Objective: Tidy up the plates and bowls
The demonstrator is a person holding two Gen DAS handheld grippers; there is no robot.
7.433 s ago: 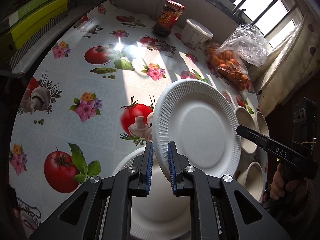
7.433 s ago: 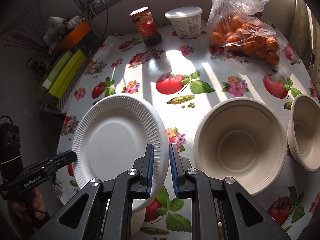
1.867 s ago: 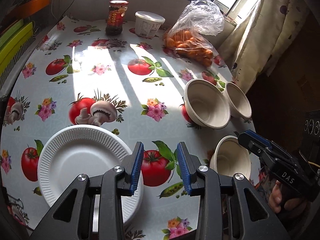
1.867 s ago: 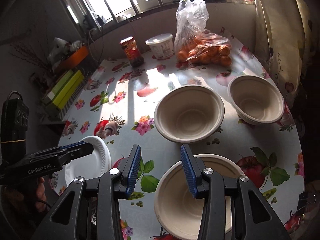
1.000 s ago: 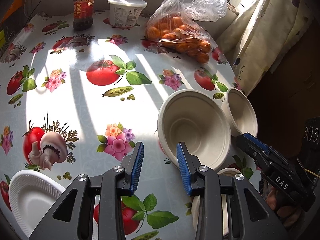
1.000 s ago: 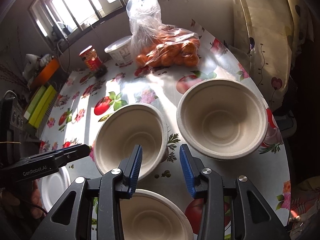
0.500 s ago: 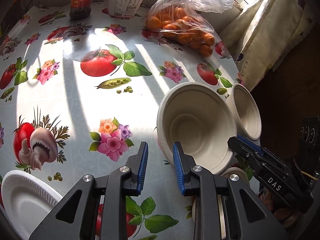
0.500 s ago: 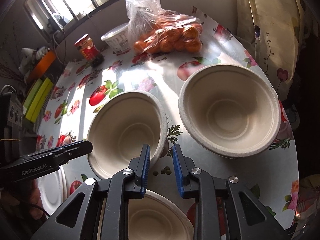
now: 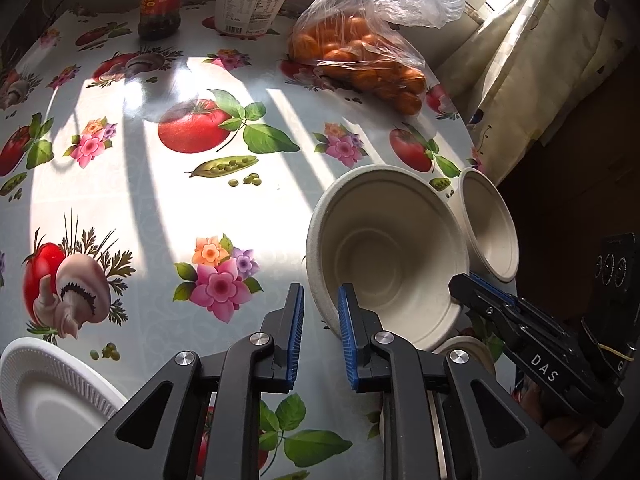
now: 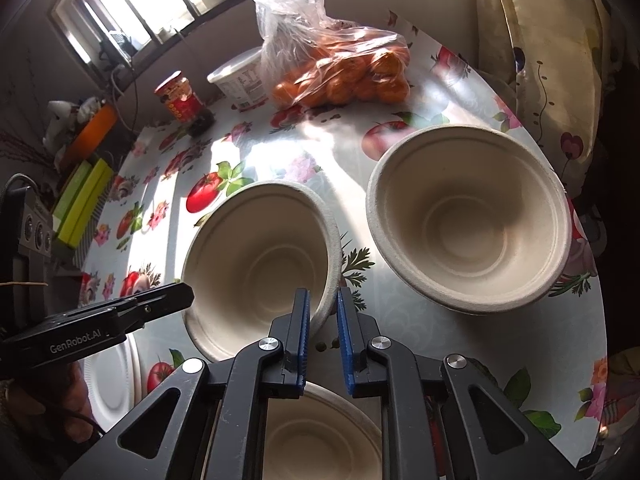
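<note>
Sunny flowered table (image 9: 120, 184): both grippers have narrowed since before. Left gripper (image 9: 321, 316) and right gripper (image 10: 322, 316) straddle the middle bowl's (image 10: 260, 256) rim, not yet pinching; it tilts.

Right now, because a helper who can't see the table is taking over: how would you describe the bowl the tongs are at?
On the fruit-print tablecloth, look on the near side, opposite the bag of oranges, for three beige paper bowls. It is the middle bowl: it alone looks tipped, with its rim between the left tongs and the right tongs.
</note>
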